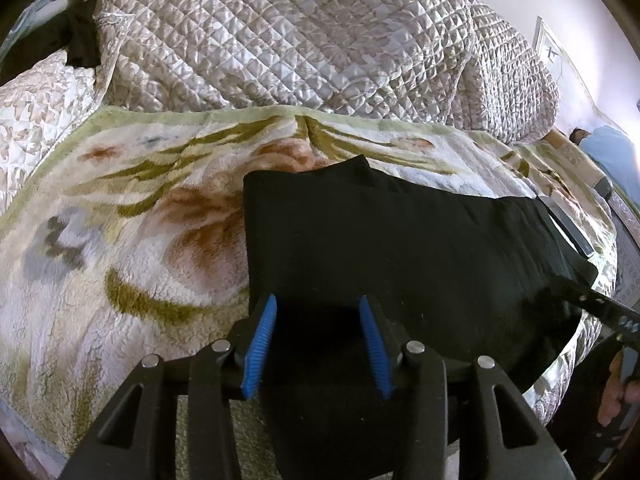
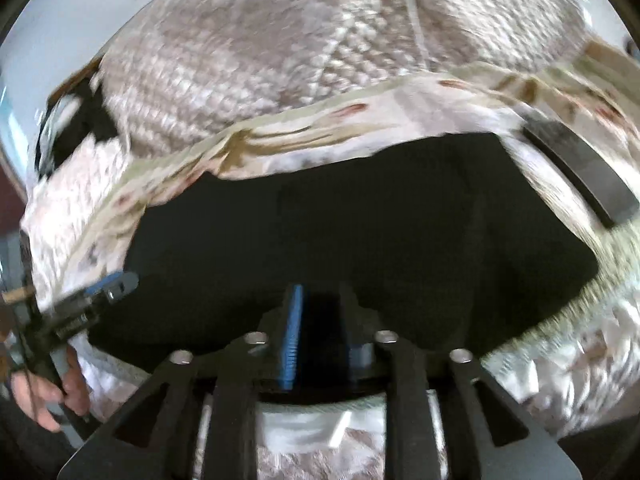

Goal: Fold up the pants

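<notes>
I see the black pants point(image 1: 400, 240) spread flat on the floral blanket point(image 1: 120, 220) that covers the bed, just in front of the quilted bedding point(image 1: 280, 32). My left gripper point(image 1: 316, 344) sits over the near edge of the pants, blue pads parted with cloth between them, nothing pinched. My right gripper point(image 2: 320, 332) has its pads drawn narrow over the same near edge; whether it grips cloth I cannot tell

Daylight was bright and soft, the left wrist view sharp, the right wrist view motion-blurred, both bowed and dark-cornered by fisheye.
</notes>
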